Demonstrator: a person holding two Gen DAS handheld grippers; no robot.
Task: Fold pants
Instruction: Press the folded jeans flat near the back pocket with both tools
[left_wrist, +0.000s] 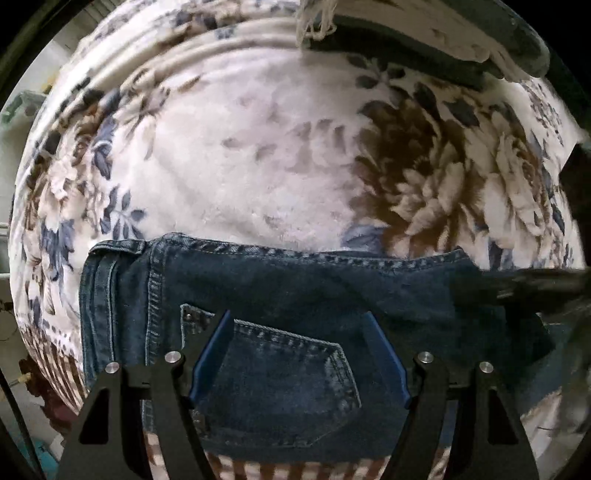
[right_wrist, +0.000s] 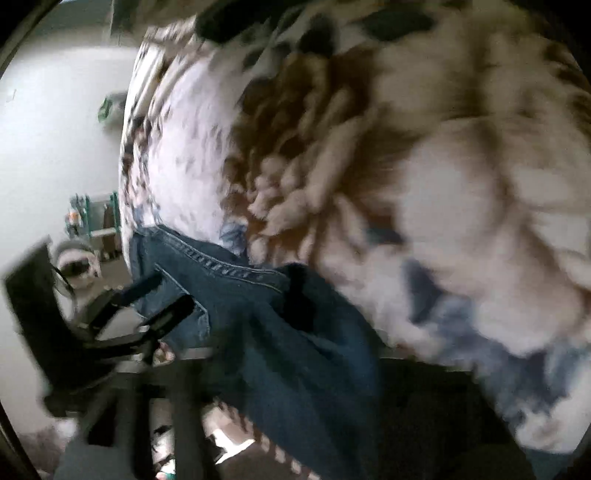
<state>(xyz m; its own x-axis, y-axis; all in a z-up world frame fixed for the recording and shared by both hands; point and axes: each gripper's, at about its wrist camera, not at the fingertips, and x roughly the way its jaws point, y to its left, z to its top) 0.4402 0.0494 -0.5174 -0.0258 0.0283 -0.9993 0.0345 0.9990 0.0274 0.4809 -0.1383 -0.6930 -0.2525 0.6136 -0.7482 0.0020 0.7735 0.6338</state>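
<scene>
Jeans (left_wrist: 280, 295) lie on floral fleece blanket (left_wrist: 258, 155); white wall (right_wrist: 55, 147) behind.

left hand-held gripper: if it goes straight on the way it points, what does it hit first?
Most likely the jeans: the open left hand-held gripper frames the back pocket, with denim filling the gap. The floral blanket lies beyond the denim edge. Depth is unclear in the fisheye view, so contact may come sooner.

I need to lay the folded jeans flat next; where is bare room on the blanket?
The pale stretch of floral blanket beyond the jeans is free, up to the ridged folds. Crowded: the near edge, with jeans and left tool.
</scene>
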